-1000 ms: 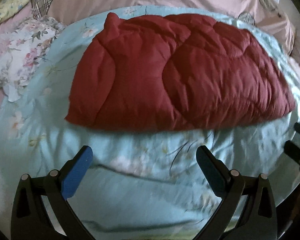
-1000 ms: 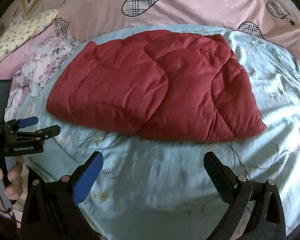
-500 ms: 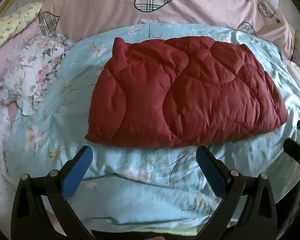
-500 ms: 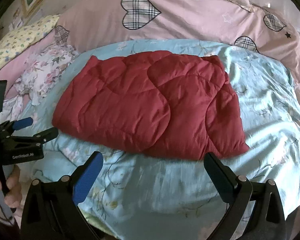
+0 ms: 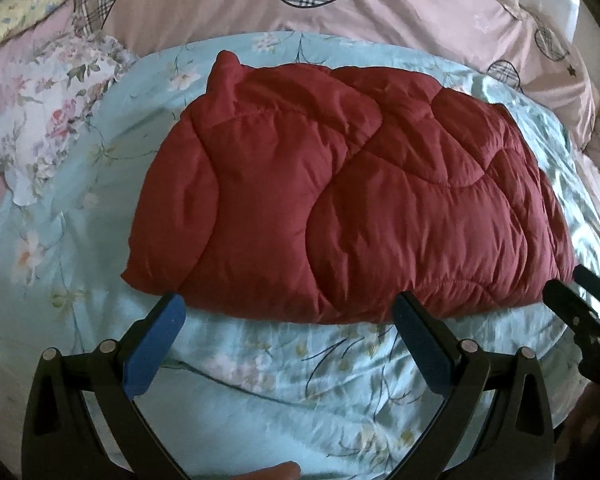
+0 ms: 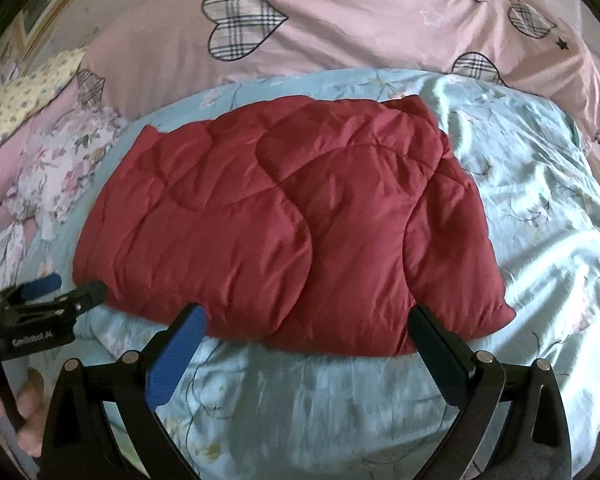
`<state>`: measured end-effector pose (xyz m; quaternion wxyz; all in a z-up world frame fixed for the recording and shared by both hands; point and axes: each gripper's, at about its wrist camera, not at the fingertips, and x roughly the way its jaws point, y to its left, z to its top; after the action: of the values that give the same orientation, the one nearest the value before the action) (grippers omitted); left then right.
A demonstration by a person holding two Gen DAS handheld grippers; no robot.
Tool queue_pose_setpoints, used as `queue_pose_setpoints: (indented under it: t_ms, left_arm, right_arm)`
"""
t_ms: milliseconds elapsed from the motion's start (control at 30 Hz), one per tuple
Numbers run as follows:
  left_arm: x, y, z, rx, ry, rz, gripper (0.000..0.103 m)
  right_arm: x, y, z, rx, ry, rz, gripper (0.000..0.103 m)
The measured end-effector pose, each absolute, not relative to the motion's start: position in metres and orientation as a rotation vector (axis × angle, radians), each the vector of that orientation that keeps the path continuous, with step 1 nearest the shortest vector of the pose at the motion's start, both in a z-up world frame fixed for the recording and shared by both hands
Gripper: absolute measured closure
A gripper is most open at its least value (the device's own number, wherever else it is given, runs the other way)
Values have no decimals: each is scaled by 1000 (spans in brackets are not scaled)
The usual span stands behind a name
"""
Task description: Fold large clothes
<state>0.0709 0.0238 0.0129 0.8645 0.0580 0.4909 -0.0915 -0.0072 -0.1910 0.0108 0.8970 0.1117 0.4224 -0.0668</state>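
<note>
A dark red quilted padded garment lies folded flat on a light blue floral bedspread, its near hem just beyond the tips of both grippers. The left gripper has its fingers spread wide with nothing between them; the blue pad of one finger sits just short of the garment's near left corner, the other fingertip overlaps the hem in the view. The right gripper is likewise spread and empty, its blue-padded finger and dark finger framing the garment's near right portion; whether the tips touch the fabric cannot be told.

In the right wrist view, the left gripper appears to the left of the fingers, held by a hand; white lettering on its black body reads roughly "GenRobot.AI", a little blurred. Beyond the garment lies a pink duvet with plaid heart patches; left of the fingers are a floral ruffled cloth and a yellow flowered pillow.
</note>
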Motion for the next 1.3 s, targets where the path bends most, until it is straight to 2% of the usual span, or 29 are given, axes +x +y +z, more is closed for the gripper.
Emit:
queue_pose_setpoints:
  t_ms: [1300]
  left_arm:
    - [70,15,9,152,1021,-193,0]
  right_arm:
    - [1,-190,0,246,889,-134,2]
